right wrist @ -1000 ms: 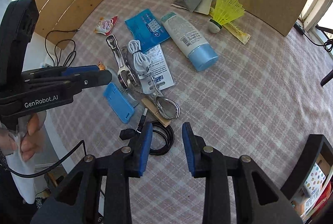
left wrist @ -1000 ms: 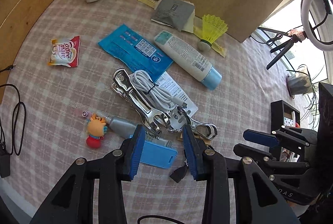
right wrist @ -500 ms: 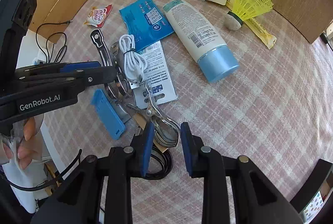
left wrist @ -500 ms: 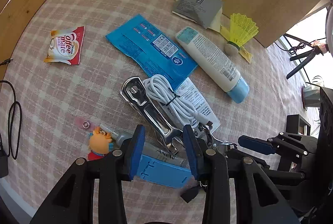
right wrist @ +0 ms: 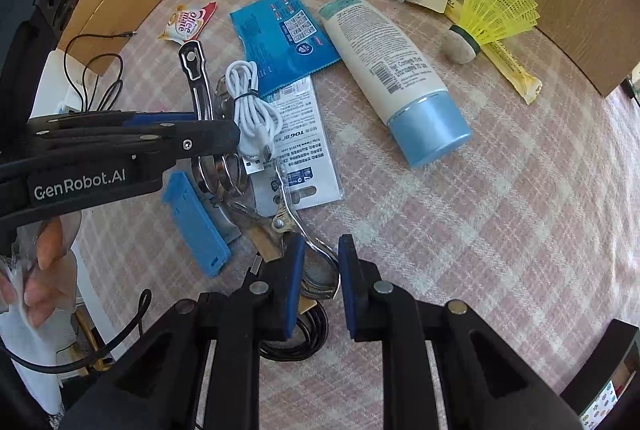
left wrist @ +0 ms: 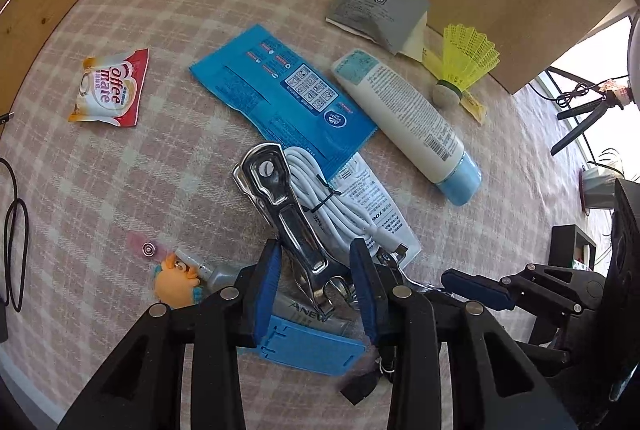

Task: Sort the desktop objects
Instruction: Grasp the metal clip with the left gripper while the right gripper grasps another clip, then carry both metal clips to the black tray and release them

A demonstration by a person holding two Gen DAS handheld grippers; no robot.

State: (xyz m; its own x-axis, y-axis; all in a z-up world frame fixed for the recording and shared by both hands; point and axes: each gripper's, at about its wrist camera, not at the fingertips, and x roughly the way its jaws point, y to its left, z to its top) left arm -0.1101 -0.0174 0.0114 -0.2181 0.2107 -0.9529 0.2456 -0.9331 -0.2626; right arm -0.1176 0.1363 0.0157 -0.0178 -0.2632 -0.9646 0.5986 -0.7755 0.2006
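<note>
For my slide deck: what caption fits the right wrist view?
Right gripper closing around a metal spoon amid desk clutter on a checked tablecloth.

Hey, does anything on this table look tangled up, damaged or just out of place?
Nothing looks damaged or spilled. The oddity is the pile in the middle: the metal tool, the white cable and the blue packet lie overlapping, and the blue clip lies over a gray tube.

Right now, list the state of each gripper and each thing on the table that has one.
left gripper: jaws closing, astride the metal clamp, not yet pressing.
right gripper: jaws closing, astride the spoon.
white cable: coiled, tied.
lotion tube: lying flat, cap on.
shuttlecock: on its side.
creamer sachet: crumpled, flat.
</note>
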